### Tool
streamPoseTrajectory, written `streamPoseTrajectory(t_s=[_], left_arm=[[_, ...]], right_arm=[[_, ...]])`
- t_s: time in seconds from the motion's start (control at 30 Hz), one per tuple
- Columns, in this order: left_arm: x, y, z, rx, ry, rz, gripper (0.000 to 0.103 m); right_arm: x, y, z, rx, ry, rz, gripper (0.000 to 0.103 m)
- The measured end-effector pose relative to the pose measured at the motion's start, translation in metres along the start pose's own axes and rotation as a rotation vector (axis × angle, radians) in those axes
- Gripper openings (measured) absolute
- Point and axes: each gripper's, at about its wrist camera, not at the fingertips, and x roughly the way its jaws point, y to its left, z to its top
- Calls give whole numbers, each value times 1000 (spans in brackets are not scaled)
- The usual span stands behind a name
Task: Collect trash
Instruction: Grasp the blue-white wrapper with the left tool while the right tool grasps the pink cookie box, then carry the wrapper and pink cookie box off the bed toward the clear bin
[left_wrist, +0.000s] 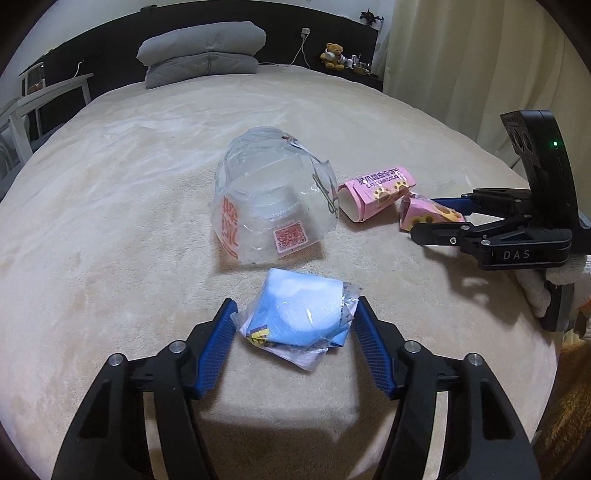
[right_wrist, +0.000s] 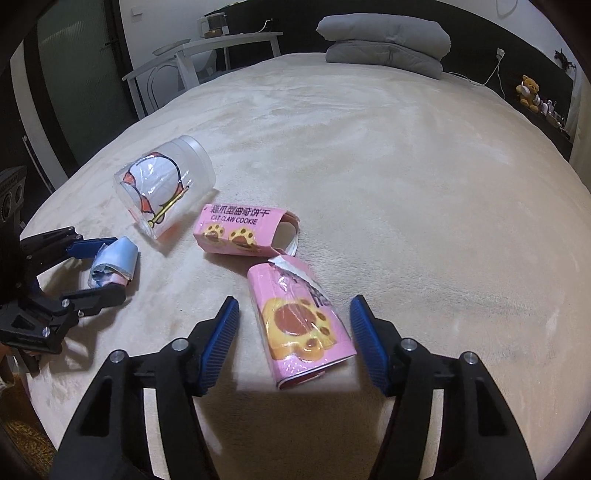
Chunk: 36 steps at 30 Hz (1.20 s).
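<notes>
Pickup step w/ both tools set for a grab: L gripper (left_wrist: 293, 325) has jaws apart, straddling the crumpled blue wrapper (left_wrist: 295, 319) on the bed (left_wrist: 110, 221), right pad touching the clear plastic edge, left one just beside it, nothing clamped yet. Clear plastic cup (left_wrist: 273, 203) lies on its side just beyond, then the pink cookie box (right_wrist: 240, 232) beside it. R gripper (right_wrist: 293, 332) also has jaws apart around the torn pink box piece (right_wrist: 299, 325), not gripping. Next, probably: close both jaws gently; the wrapper is limp and the box piece is hollow card, so both likely crush or slip.
</notes>
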Motion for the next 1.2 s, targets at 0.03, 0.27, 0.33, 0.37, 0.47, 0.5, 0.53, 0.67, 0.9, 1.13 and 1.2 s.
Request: streamPoseTrajectory(t_s=[0.03,0.27,0.33,0.37,0.47,0.5,0.53,0.67,0.9,1.13,1.2], left_arm=[[1,0,0,2,2,4,55],[-4,-3,0,9,-14,12,52],[-7,-5,0,12,-20,14,51],[-8,-6,0,14,-23,14,51],[-13,-8,-1,17,-29,13,51],[-15,-9,-1,16,-32,13,51],[-17,-10,-2,13,-36,12,51],[-26,-13,-3,5,-47,7,51],[-48,-25,-4,-15,-81,-3,51],[-77,-40,-12,-27,-120,-9,51],[-86,-43,-15,-33,-134,-13,51]], right_arm=[[-1,1,-1,-8,-3,1,49],[-8,4,-4,-21,-12,6,41],[-11,5,-6,-21,-15,13,40],[-12,6,-7,-19,-18,15,40],[-17,7,-11,-13,-21,22,40],[-19,7,-13,-13,-23,23,40],[-22,7,-15,-9,-25,25,40],[-35,7,-18,21,-44,44,40],[-62,17,-29,52,-77,61,40],[-93,28,-43,76,-119,73,40],[-100,29,-48,93,-128,80,40]])
